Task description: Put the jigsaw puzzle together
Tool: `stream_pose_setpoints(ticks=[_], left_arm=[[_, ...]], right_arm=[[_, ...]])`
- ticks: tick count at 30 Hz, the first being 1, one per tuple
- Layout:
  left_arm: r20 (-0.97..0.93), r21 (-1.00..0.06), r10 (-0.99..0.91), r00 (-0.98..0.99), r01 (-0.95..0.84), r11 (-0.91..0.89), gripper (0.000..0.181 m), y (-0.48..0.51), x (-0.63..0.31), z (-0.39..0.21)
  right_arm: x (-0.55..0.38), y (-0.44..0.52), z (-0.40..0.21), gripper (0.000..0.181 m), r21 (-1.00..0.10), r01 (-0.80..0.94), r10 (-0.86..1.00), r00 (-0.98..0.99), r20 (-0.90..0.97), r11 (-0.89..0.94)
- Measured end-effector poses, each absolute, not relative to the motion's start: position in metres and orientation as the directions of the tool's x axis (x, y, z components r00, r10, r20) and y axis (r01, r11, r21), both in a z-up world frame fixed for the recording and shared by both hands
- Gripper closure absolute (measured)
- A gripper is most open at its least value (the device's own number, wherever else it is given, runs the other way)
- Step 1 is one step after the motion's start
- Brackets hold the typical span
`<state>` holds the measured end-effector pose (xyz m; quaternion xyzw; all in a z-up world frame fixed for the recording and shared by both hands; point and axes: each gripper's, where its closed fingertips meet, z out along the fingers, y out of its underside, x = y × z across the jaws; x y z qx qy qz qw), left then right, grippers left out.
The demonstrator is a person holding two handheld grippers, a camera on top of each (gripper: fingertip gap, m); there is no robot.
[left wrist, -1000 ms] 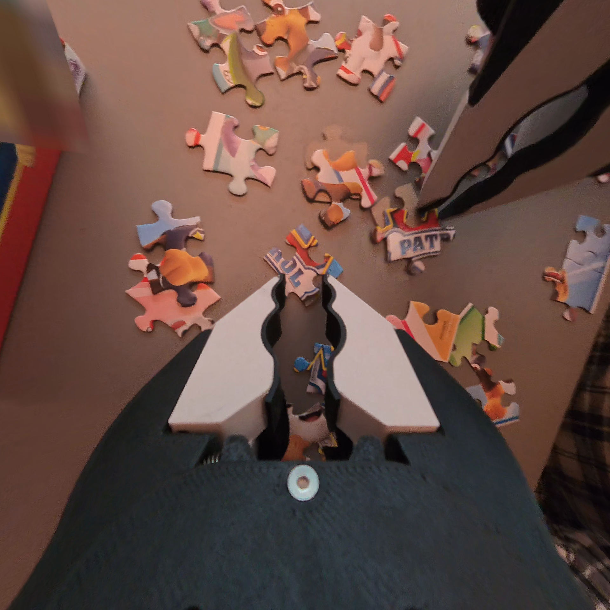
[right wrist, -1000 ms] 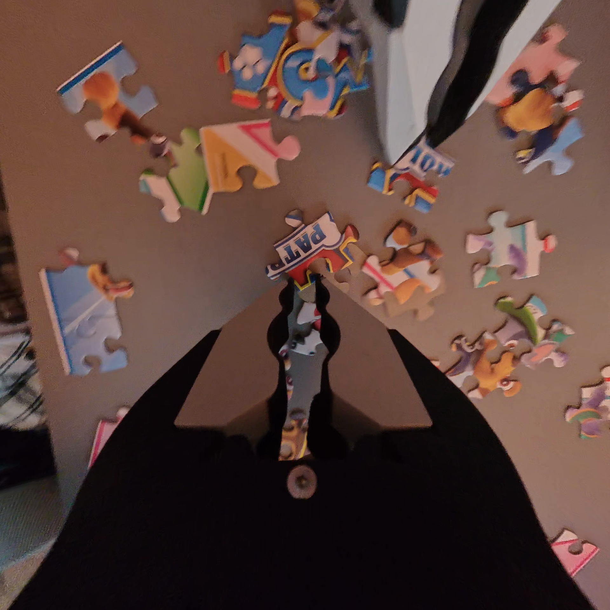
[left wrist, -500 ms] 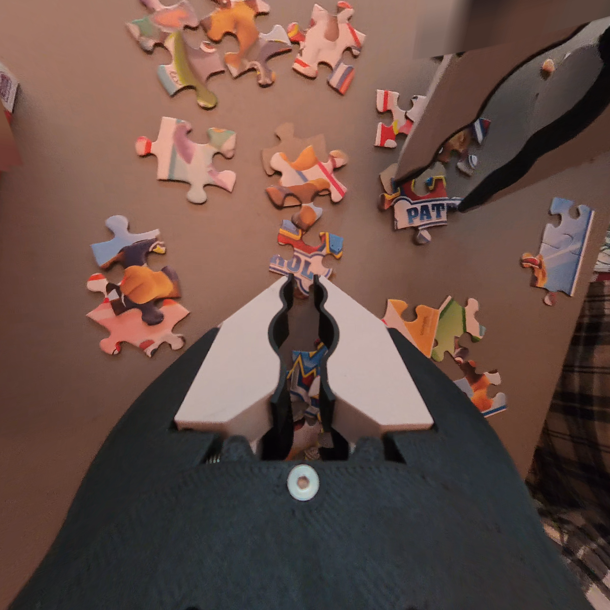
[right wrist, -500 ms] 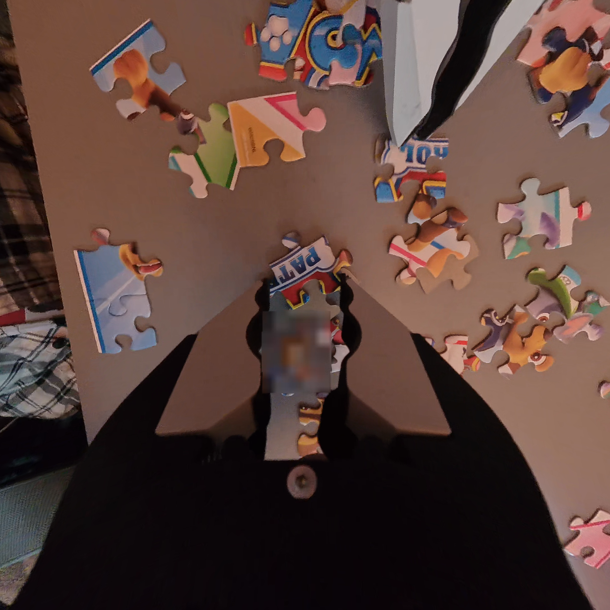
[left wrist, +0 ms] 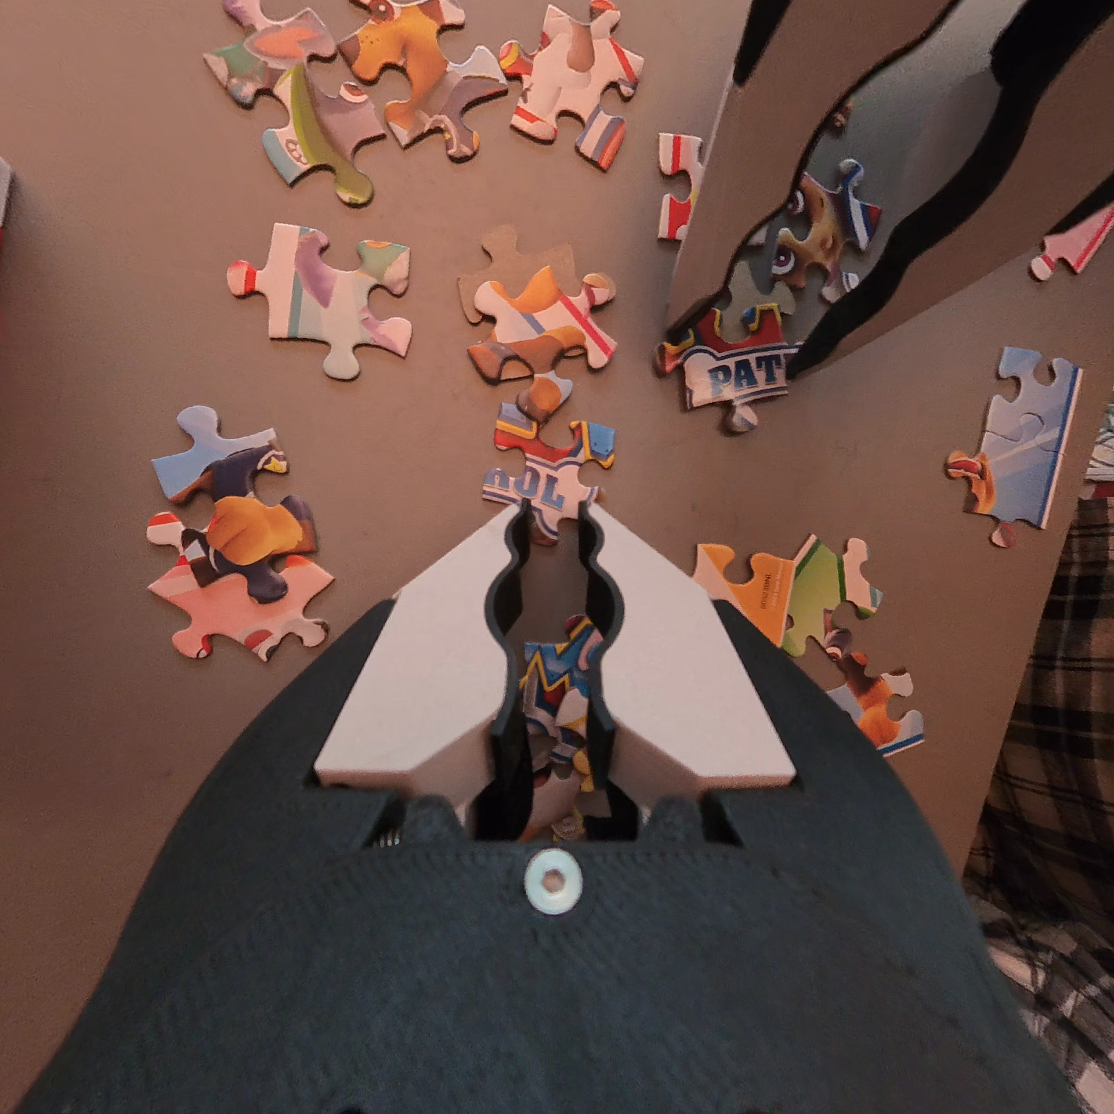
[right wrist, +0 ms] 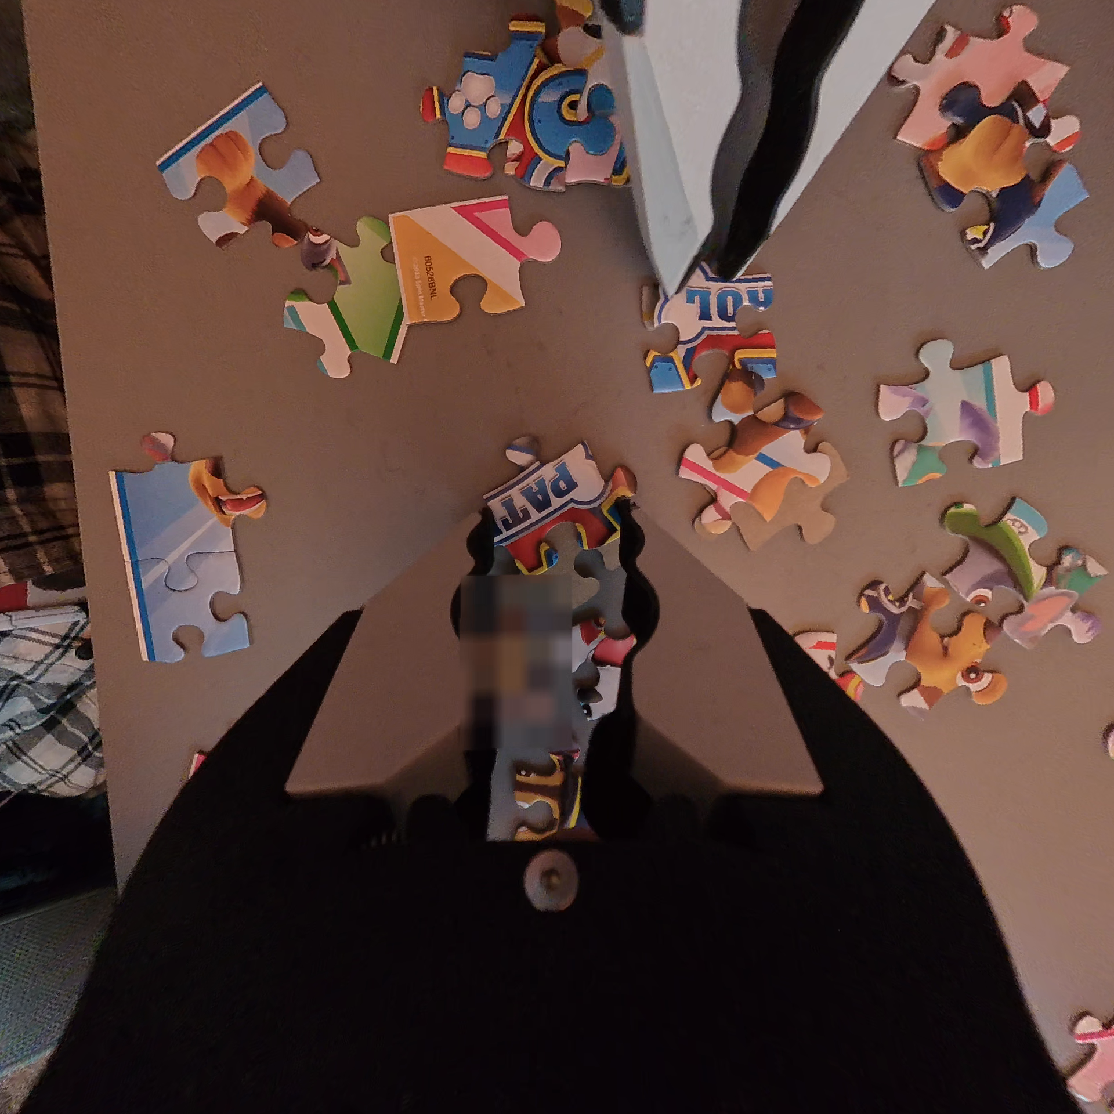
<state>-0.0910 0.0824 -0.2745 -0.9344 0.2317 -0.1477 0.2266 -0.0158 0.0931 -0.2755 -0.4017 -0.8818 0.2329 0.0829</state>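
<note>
Left gripper [left wrist: 551, 512], L wrist view: jaws parted a little, tips straddling the near tab of a blue-lettered piece [left wrist: 550, 467] at frame centre; whether the tips pinch that tab, can't tell. That piece sits on a brown table [left wrist: 90, 301], its far notch against the tab of an orange/white piece [left wrist: 542, 319] just above it.

Right gripper [left wrist: 732, 346], upper right of same view: jaws wide apart, tips down at both sides of a red banner piece [left wrist: 726, 361]; not seen clamping it. R wrist view agrees: right gripper [right wrist: 557, 518] gaping, banner piece [right wrist: 557, 503] betw the tips, centre frame, flat on table [right wrist: 361, 422]. Mosaic patch covers part of the gap behind the tips.

Same view, left gripper [right wrist: 708, 274] comes in from top, tips on far edge of lettered piece [right wrist: 711, 337].

Banner piece and lettered piece lie apart, not joined.

Loose pieces scattered all round, several pre-joined: blue edge pair [right wrist: 181, 548] at left, yellow/green pair [right wrist: 416, 277] upper left, pink/orange cluster [left wrist: 235, 542] at left of L view.

Plaid cloth [left wrist: 1061, 723] at right edge, off the table.
</note>
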Motion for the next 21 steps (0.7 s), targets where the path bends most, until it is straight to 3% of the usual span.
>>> stream_pose_setpoints(ticks=[7, 16, 21], left_arm=[[0.189, -0.488, -0.533, 0.824, -0.392, -0.78, 0.172, 0.075, -0.079, -0.275], [0.236, -0.483, -0.609, 0.758, -0.452, -0.75, 0.172, 0.059, -0.057, -0.275], [0.237, -0.567, -0.639, 0.732, -0.43, -0.703, 0.163, 0.064, -0.045, -0.259]], right_arm=[[-0.03, 0.095, -0.257, 0.141, -0.573, 0.687, 0.797, -0.596, -0.095, 0.446], [-0.034, 0.095, -0.254, 0.141, -0.593, 0.708, 0.801, -0.574, -0.169, 0.382], [-0.035, 0.102, -0.248, 0.141, -0.635, 0.683, 0.815, -0.562, -0.141, 0.361]])
